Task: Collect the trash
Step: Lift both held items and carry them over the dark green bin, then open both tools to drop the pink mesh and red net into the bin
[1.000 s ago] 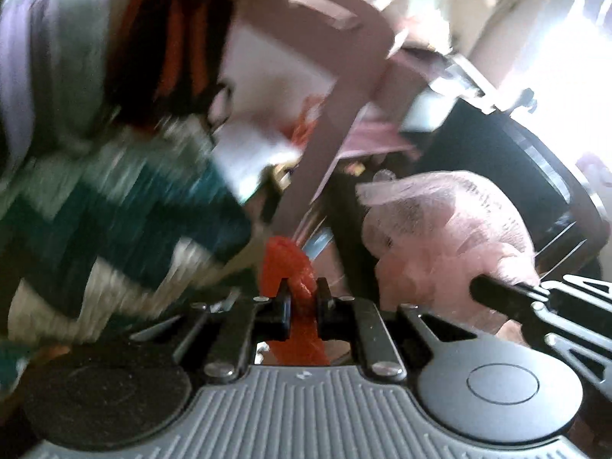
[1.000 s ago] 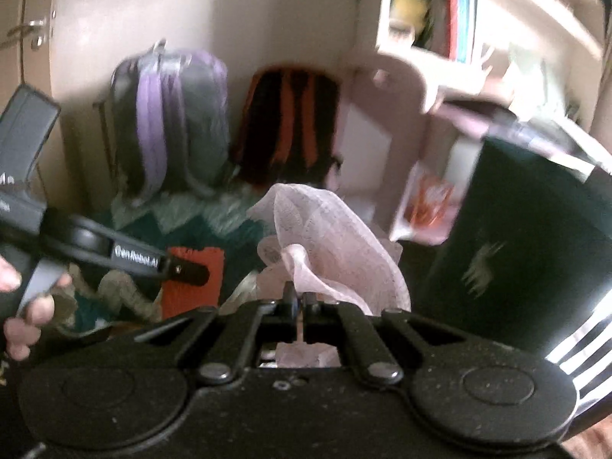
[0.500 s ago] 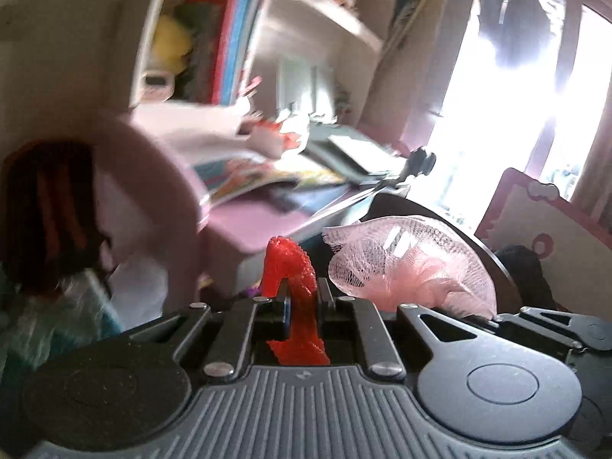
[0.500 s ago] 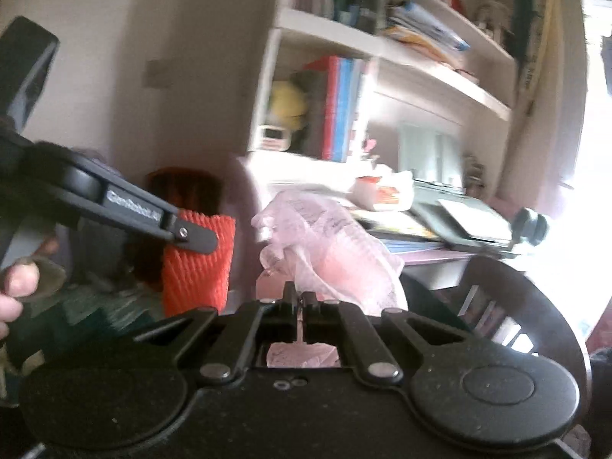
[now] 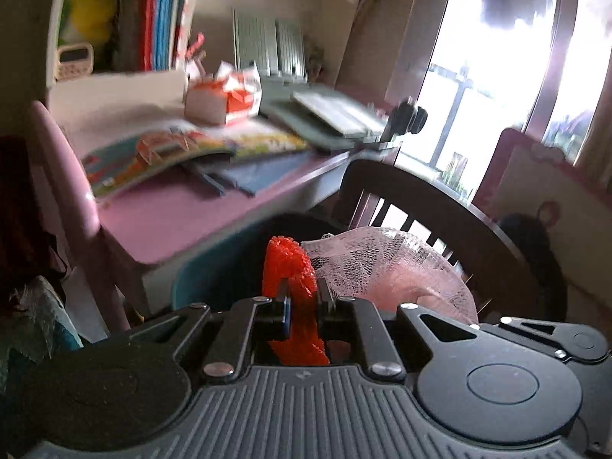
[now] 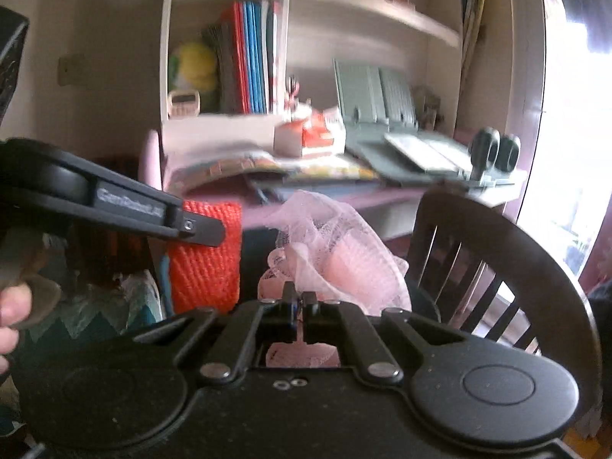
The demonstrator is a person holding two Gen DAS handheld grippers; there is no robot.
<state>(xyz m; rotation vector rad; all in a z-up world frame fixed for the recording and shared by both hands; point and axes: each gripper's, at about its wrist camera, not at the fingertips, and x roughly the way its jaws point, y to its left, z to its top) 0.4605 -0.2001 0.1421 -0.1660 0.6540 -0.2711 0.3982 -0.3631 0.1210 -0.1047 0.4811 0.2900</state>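
**Two soft mesh scraps riding pinched in both hand-held grippers**

The left hand-held gripper is pinching a strip of orange-red mesh netting between nearly closed jaws; the strip is standing up above the pads and hanging down behind them. Just to its right, the right hand-held gripper is clamping, with its jaws all but together, a thin fold of a puffy pale-pink net, most of which is billowing out ahead of the fingers. Both pieces are being held in the air in front of the pink surface and beside the dark wooden chair, touching nothing else.

Both look very light, limp and crushable, so weight is likely no concern. The risk I judge is snagging: open weave could be catching on a pad edge at release, or a thin pinched fold could be slipping out. A bunched fold near the middle seems the safer hold, as the orange piece is being gripped.

The left wrist view is showing the orange strip edge-on and narrow, with the pink net swelling at its right. The right wrist view is showing the same orange piece broadside, as a flat woven rectangle under the left gripper's finger, plus part of the person's hand at the left edge. No bin is identifiable in either view.
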